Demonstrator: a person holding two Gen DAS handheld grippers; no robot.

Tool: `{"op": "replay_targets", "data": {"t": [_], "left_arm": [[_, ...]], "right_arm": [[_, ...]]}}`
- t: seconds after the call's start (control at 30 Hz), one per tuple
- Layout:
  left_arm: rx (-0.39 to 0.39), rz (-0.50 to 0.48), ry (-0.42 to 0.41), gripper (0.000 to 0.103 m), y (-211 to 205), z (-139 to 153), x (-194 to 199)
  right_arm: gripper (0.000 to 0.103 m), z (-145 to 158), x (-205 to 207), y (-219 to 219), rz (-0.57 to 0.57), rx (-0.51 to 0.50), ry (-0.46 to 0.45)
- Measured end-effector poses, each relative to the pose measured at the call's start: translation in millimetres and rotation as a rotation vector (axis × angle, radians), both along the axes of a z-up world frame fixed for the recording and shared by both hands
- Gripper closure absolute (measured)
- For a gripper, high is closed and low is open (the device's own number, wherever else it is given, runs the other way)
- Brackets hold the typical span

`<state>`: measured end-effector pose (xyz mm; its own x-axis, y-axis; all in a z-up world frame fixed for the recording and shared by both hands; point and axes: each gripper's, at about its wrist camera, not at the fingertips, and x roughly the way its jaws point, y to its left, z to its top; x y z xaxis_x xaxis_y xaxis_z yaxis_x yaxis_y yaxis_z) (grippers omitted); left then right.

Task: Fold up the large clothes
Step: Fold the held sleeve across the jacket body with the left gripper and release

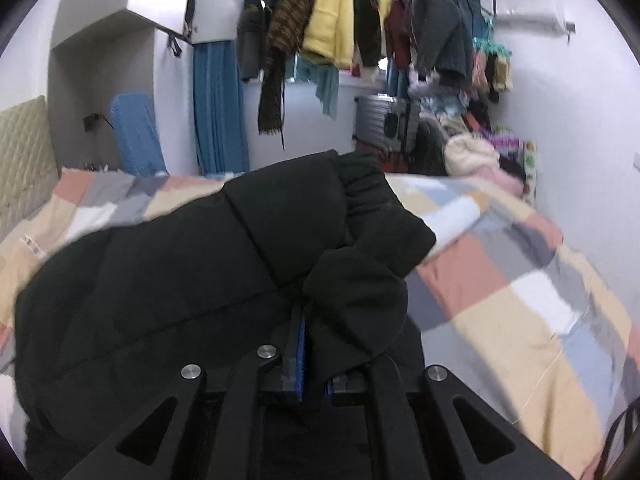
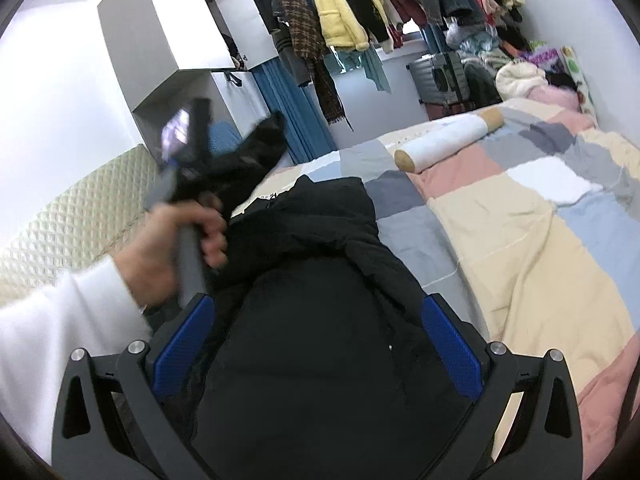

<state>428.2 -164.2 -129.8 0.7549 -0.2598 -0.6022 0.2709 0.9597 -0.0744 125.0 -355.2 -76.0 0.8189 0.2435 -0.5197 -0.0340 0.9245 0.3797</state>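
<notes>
A black puffer jacket (image 1: 168, 280) lies on a bed with a patchwork cover (image 1: 500, 304). My left gripper (image 1: 314, 360) is shut on the jacket's black sleeve cuff (image 1: 360, 304), which bunches over the blue pads. In the right wrist view the left gripper (image 2: 192, 160) shows raised in a hand at the left, holding the sleeve (image 2: 260, 140) up. My right gripper (image 2: 318, 344) is open, its blue pads (image 2: 452, 352) on either side of the jacket body (image 2: 320, 320), just above it.
A rack of hanging clothes (image 2: 360, 8) runs along the far wall above a suitcase (image 2: 440, 76). A white bolster pillow (image 2: 448, 140) lies on the bed. A padded headboard (image 2: 80, 220) stands at the left. Piled clothes (image 1: 472, 152) sit at the bed's far corner.
</notes>
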Motion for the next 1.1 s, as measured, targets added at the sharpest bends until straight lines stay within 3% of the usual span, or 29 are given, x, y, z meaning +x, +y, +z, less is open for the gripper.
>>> {"op": "replay_targets", "data": {"t": [0.13, 0.3, 0.6, 0.87, 0.9, 0.97, 1.0, 1.03, 1.1], "left_arm": [[0.036, 0.016, 0.016, 0.097, -17, -40, 4], [0.038, 0.027, 0.001, 0.096, -22, -62, 8], [0.095, 0.016, 0.034, 0.095, -36, -81, 21], [0.132, 0.015, 0.018, 0.089, -38, -71, 5], [0.156, 0.017, 0.014, 0.082, -40, -68, 3], [0.199, 0.050, -0.028, 0.057, -37, -59, -8], [0.201, 0.059, -0.046, 0.039, -34, -55, -14], [0.201, 0.064, -0.058, 0.029, -30, -51, -20], [0.187, 0.060, -0.061, 0.028, -21, -42, -30]], "right_arm": [[0.000, -4, -3, -6, -0.004, 0.010, 0.011], [0.000, -18, 5, -11, 0.006, 0.030, 0.072], [0.000, -33, 17, -6, 0.057, 0.036, 0.125], [0.000, -34, 17, -4, 0.069, 0.024, 0.131], [0.000, -33, 17, -2, 0.073, 0.018, 0.129], [0.000, -33, 16, -2, 0.081, 0.009, 0.122], [0.000, -32, 16, -1, 0.083, 0.003, 0.119], [0.000, -31, 15, 1, 0.084, -0.004, 0.116], [0.000, -30, 15, 0, 0.085, -0.009, 0.112]]}}
